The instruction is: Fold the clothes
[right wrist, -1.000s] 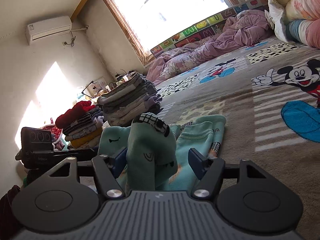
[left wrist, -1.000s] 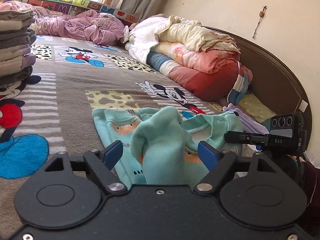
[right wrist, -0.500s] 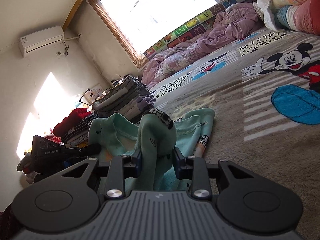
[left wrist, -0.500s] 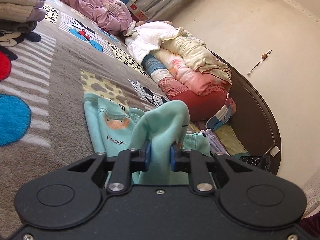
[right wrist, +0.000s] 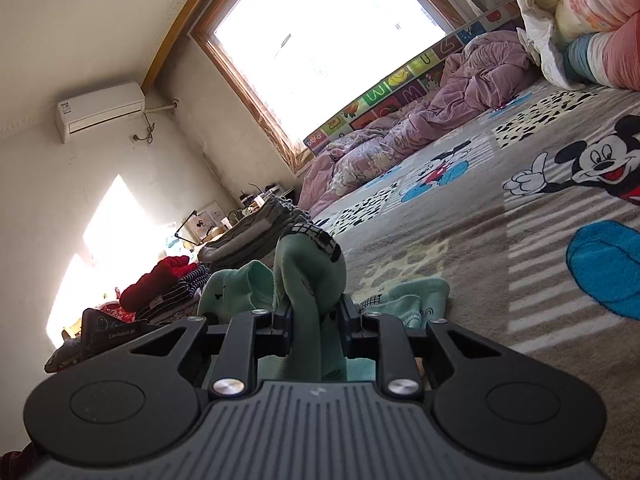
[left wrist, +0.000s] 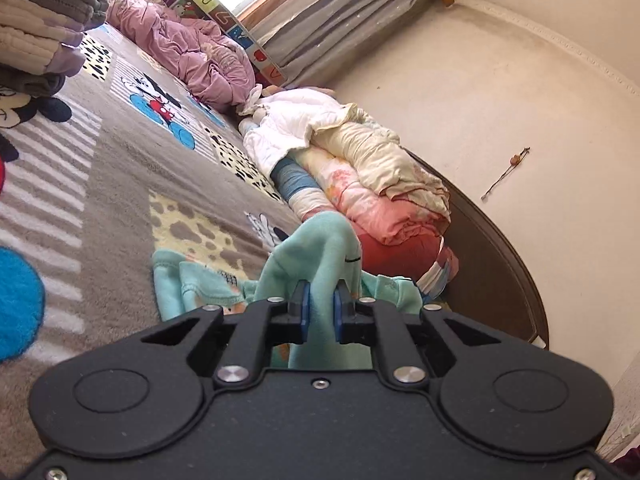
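Note:
A small mint-green garment (left wrist: 200,292) with orange and black prints lies on the grey cartoon bedspread (left wrist: 120,184). My left gripper (left wrist: 320,312) is closing, its blue pads pinching a bunched fold of the mint fabric that rises above them. In the right wrist view the same mint-green garment (right wrist: 416,300) shows a black-and-white checked cuff on top of the raised fold. My right gripper (right wrist: 316,324) is closing too, its jaws squeezing that fold. The other gripper's body (right wrist: 108,332) shows at the left edge there.
A tall stack of folded grey and lilac clothes (left wrist: 36,28) stands at the left. A crumpled pink quilt (left wrist: 192,60) lies under the window. Rolled bedding (left wrist: 360,184) leans on the dark headboard (left wrist: 508,280). More folded piles with a red item (right wrist: 164,284) sit by the wall.
Both grippers went from wide open around the raised folds to pinched tight on them. Both views have rolled and tilted, and the garment's ends are lifted slightly off the bedspread.

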{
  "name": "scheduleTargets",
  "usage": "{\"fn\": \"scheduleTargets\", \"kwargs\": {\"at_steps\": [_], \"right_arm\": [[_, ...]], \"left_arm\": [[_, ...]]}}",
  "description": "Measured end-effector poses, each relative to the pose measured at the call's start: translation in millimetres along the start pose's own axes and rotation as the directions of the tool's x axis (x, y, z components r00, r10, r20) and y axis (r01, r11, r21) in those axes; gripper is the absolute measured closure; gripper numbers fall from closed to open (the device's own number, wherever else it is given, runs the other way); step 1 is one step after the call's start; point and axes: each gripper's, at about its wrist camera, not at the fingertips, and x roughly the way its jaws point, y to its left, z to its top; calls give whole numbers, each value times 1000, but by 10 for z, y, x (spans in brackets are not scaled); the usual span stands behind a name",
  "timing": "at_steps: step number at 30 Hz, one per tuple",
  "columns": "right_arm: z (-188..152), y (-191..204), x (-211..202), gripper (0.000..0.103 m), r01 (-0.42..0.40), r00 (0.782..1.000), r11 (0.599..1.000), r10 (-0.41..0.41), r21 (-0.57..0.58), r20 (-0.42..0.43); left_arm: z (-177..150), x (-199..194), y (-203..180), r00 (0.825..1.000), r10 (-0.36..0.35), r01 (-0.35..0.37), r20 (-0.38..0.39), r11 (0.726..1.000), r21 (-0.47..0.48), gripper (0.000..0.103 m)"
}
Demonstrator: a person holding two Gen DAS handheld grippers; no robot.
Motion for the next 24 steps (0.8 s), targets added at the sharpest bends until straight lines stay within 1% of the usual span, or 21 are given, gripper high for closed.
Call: {"fn": "scheduleTargets", "kwargs": {"at_steps": [2,5,8,11,15,17,20,22,23,24], "right_arm": [[70,-106,93,80,-2,1000,1000,1,30,16],[133,-248,251,80,-2,1000,998,0,69,28],[188,-321,431,80,-6,1000,998,4,67,29],[194,-425,569,80,12,1000,996,-13,85,15],[86,-558,684,80,76,997,989,-74,130,-21],[44,-577,763,80,112,993,986,-105,125,-60],[-19,-536,844,80,172,981,981,-162,94,-104],[-37,-530,860,79,204,975,975,-194,89,-111],[-36,-523,844,73,213,974,973,-204,89,-102],[-25,-508,807,62,223,973,971,-216,91,-86]], "left_arm": [[65,78,82,1000,-16,17,15,1000,-25,94],[130,176,237,1000,-7,7,-4,998,-55,94],[200,230,385,1000,-7,6,-11,996,-86,94],[229,308,471,1000,6,-9,-26,996,-87,94],[227,438,629,996,50,-58,-73,992,-108,94],[223,454,690,995,63,-74,-82,989,-126,94],[225,505,679,987,120,-132,-108,984,-116,93],[243,470,634,985,137,-149,-106,982,-114,83],[269,416,582,985,150,-160,-88,980,-115,66],[288,344,519,985,159,-166,-62,980,-111,46]]}}
